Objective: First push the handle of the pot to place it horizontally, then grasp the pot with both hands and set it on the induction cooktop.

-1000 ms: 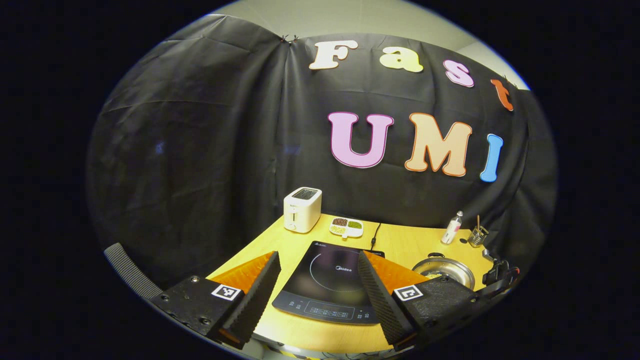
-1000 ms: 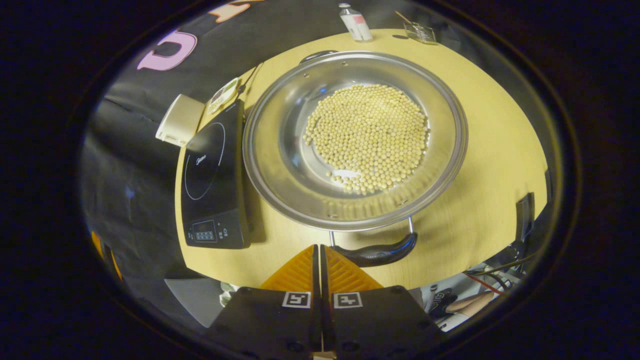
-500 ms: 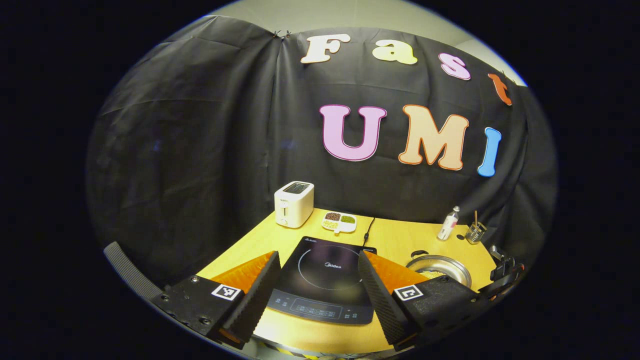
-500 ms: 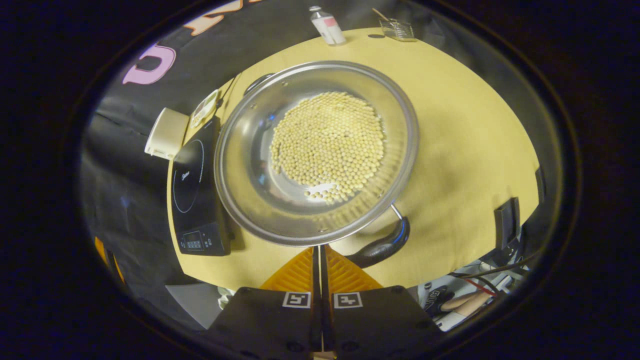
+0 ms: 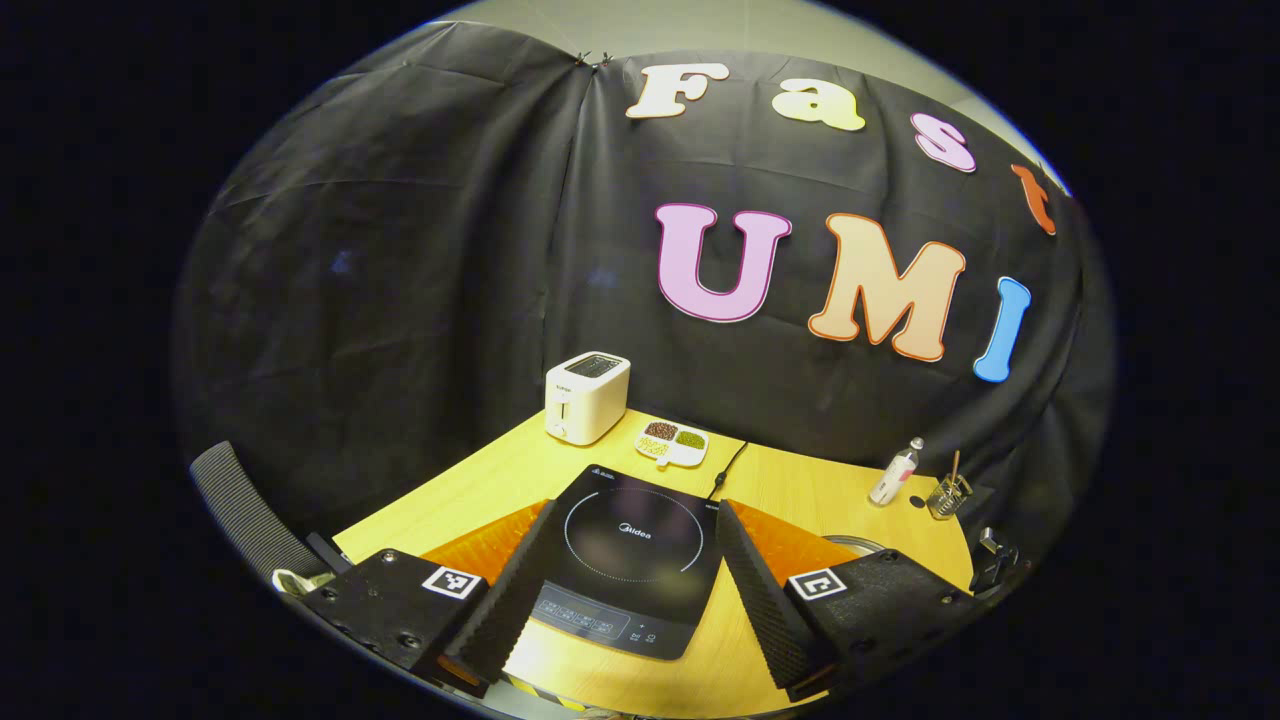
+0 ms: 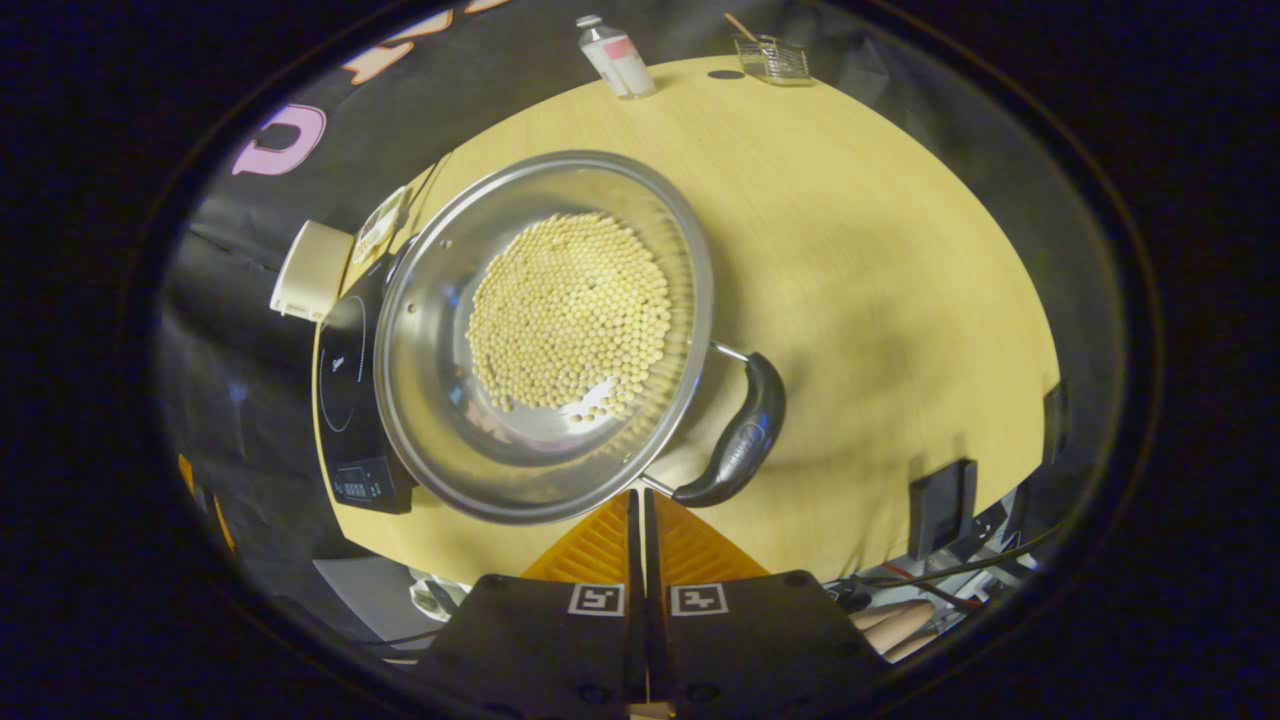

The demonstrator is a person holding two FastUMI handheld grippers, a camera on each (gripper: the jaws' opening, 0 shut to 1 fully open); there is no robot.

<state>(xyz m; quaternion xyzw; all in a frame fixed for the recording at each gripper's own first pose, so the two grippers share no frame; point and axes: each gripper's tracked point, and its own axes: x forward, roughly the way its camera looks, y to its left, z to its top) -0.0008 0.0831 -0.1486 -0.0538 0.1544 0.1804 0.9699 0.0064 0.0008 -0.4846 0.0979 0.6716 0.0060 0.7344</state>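
The round yellow wooden table [image 6: 880,250] carries everything. Largest on it is the wide stainless-steel pot [image 6: 545,335], its floor covered with pale round beans [image 6: 570,310]; in the right gripper view it sits at about eleven o'clock from the right gripper [image 6: 640,500]. That gripper's orange fingers are pressed together with only a slit between, tips right at the pot's near rim. The pot's black curved loop handle [image 6: 740,430] stands out at about four o'clock from the pot, its long axis running from one o'clock down to seven, its lower end just beside the fingertips at their one o'clock. The right gripper is clearly the nearer one; my judgement is that the push on this handle is under way.

The black glass induction cooktop [image 5: 625,555] lies at nine o'clock of the pot, touching or partly under its rim. The left gripper [image 5: 625,600] hovers with fingers wide apart, framing the cooktop.

Farther back: a white toaster [image 5: 586,397], a divided snack dish [image 5: 672,443], a small bottle [image 6: 615,57] and a glass holder [image 6: 770,57], well clear of the path.
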